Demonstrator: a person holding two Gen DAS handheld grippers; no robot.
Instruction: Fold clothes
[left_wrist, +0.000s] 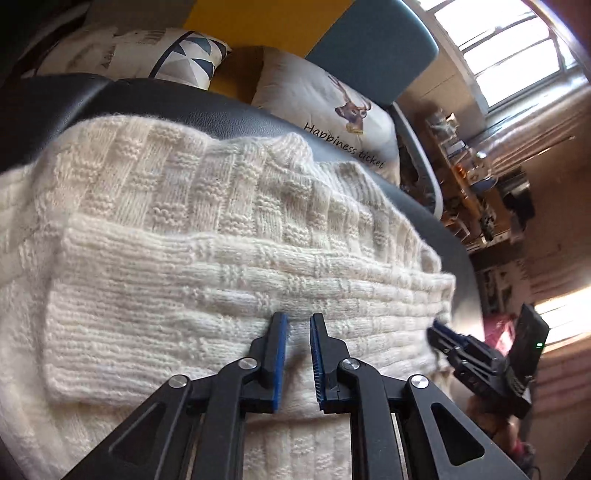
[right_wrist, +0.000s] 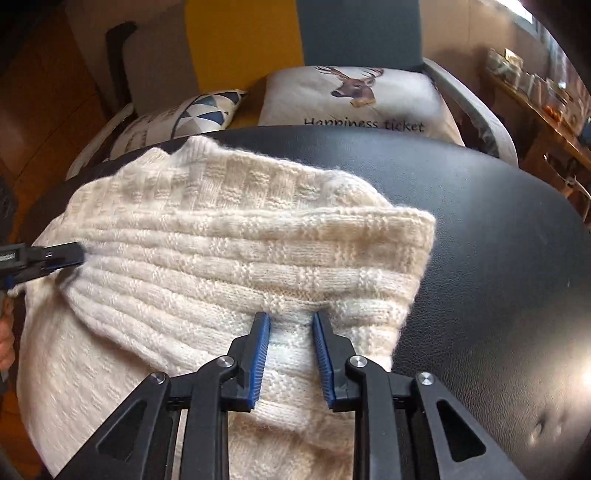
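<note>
A cream knitted sweater (right_wrist: 207, 258) lies on a black padded tabletop (right_wrist: 498, 229), toward its left side, with one sleeve folded across the body. The left gripper (left_wrist: 295, 321) and the right gripper (right_wrist: 290, 317) each pinch a fold of the sweater between their blue pads. Beyond the far edge sits a deer cushion (right_wrist: 354, 99) and a patterned cushion (right_wrist: 192, 114).
</note>
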